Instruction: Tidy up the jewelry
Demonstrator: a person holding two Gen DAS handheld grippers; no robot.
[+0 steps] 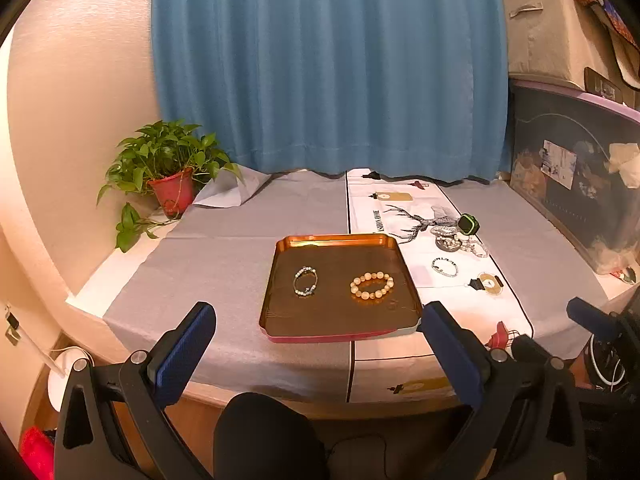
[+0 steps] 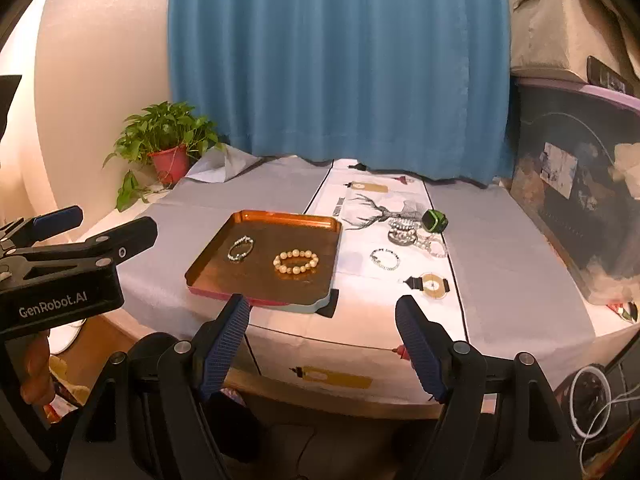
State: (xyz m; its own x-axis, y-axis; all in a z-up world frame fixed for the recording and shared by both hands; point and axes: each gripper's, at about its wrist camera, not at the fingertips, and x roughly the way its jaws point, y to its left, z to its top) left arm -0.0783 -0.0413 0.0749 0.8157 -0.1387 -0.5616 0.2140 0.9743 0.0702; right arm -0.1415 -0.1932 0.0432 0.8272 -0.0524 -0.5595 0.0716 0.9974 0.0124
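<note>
A copper tray (image 1: 280, 316) (image 2: 208, 268) sits near the table's front edge. In it lie a thin silver bracelet (image 1: 306, 281) (image 2: 240, 249) and a cream bead bracelet (image 1: 371, 286) (image 2: 296, 261). On the white runner to the right lie a dark-and-silver bracelet (image 1: 445, 267) (image 2: 385, 259), a pile of silver and pearl jewelry (image 1: 456, 240) (image 2: 416, 236) and a green-and-black watch (image 1: 468, 224) (image 2: 434, 220). My left gripper (image 1: 320, 316) is open and empty, held in front of the tray. My right gripper (image 2: 322, 308) is open and empty, before the table edge right of the tray.
A potted plant (image 1: 168, 168) (image 2: 166, 144) stands at the back left. A blue curtain (image 1: 328, 64) hangs behind the table. A dark storage bin (image 1: 576, 184) with a beige box (image 1: 556, 32) on top lines the right side. The left gripper body (image 2: 64, 276) shows at the left.
</note>
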